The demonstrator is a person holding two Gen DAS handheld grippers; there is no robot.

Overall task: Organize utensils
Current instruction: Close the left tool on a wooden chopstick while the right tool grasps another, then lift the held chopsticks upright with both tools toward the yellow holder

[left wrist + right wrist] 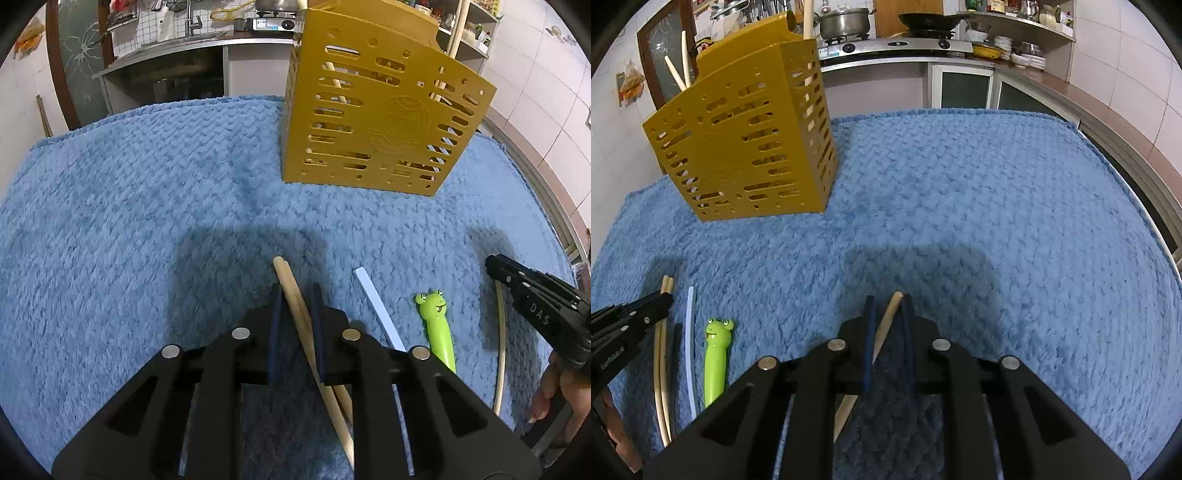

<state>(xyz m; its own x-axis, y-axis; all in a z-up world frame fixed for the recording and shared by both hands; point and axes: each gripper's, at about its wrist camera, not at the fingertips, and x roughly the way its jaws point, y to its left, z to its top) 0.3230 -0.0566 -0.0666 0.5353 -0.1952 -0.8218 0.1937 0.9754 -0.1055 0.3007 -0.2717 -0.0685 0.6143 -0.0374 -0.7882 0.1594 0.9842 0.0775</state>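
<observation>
A yellow slotted utensil holder (376,110) stands on the blue towel (147,184), with several wooden sticks in it; it also shows in the right wrist view (746,140). My left gripper (297,295) is shut on a pair of wooden chopsticks (291,288), low over the towel. My right gripper (888,306) is shut on a single wooden chopstick (886,321). A pale blue chopstick (373,306) and a green frog-headed utensil (437,325) lie between the grippers. The right gripper shows in the left wrist view (535,295), the left gripper in the right wrist view (631,321).
The blue towel (997,203) covers the table. Behind it stand a kitchen counter with a stove (897,44), pots and a sink (184,40). A metal table edge (1137,177) runs along the right.
</observation>
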